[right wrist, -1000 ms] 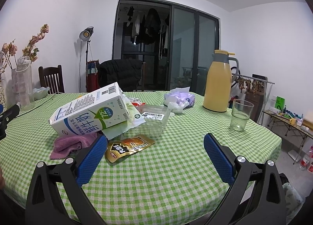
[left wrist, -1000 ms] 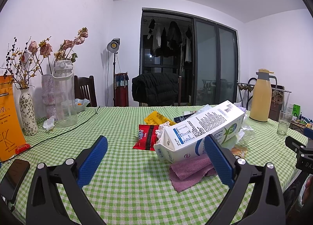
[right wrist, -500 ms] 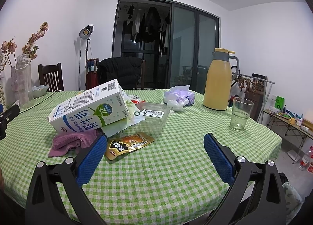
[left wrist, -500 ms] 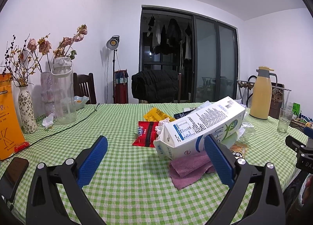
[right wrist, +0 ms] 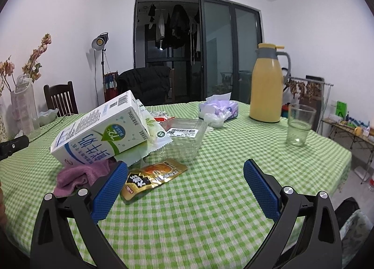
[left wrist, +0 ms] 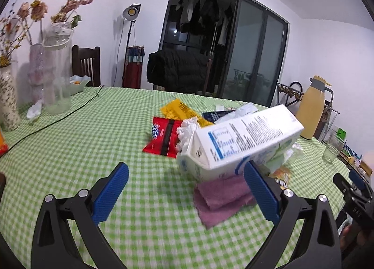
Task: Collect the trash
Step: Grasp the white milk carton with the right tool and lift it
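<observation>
Closer now than a second ago, the left gripper (left wrist: 185, 190) faces the trash heap with fingers apart and empty. A milk carton (left wrist: 238, 142) lies tilted on a purple cloth (left wrist: 219, 198), wrappers behind it. The right gripper (right wrist: 185, 189), fingers also apart, hangs over a gold snack packet (right wrist: 154, 176); a glass (right wrist: 300, 125) stands far right.

Milk carton (right wrist: 100, 133) tilted on a cloth (right wrist: 79, 175), near the middle of the table (right wrist: 210, 210). Wrapper (right wrist: 152, 175) just right of the cloth. Plastic tray (right wrist: 184, 138) behind the wrapper. Jug (right wrist: 266, 89) and glass (right wrist: 299, 126) far right. Vases (left wrist: 9, 96) far left.
</observation>
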